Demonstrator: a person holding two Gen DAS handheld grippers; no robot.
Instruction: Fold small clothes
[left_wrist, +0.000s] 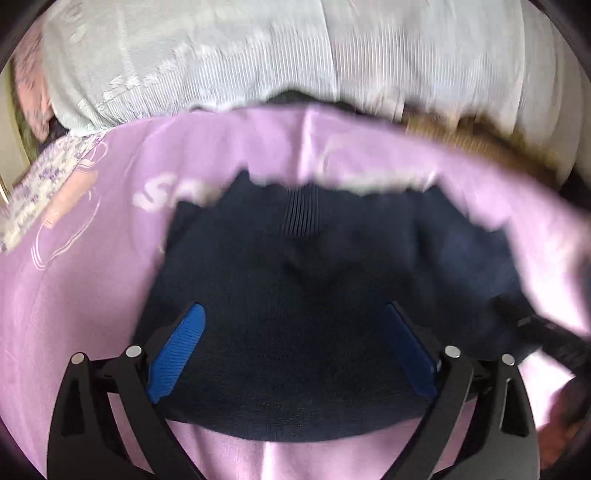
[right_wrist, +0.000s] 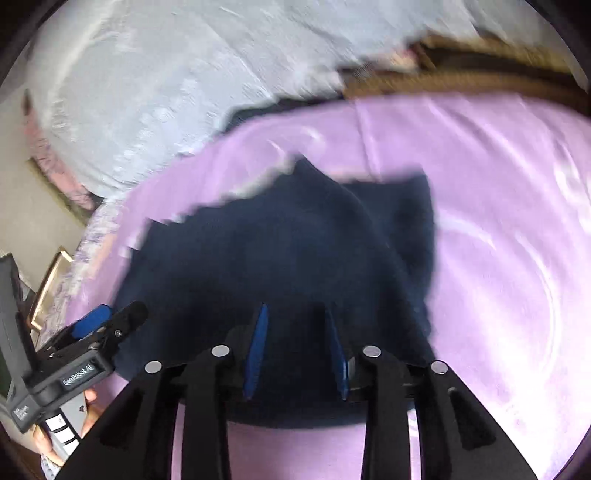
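A dark navy knit garment (left_wrist: 295, 240) (right_wrist: 258, 240) lies spread on a lilac sheet (left_wrist: 74, 295) (right_wrist: 498, 221). My left gripper (left_wrist: 295, 308) hovers over its near half, wide open, both blue pads apart with nothing pinched. In the right wrist view the left gripper (right_wrist: 107, 314) sits at the garment's left edge. My right gripper (right_wrist: 295, 306) is over the near edge with its jaws a narrow gap apart. Dark cloth shows in that gap, and the pads do not visibly press on it. The right gripper (left_wrist: 532, 325) is a dark blur at the garment's right edge in the left wrist view.
Pale grey-white bedding (left_wrist: 184, 55) (right_wrist: 147, 74) is bunched behind the lilac sheet. A tan cloth (left_wrist: 461, 136) (right_wrist: 461, 74) lies at the back right. Flower-patterned fabric (left_wrist: 37, 184) hangs at the left edge. A hand (right_wrist: 88, 402) holds the left gripper's handle.
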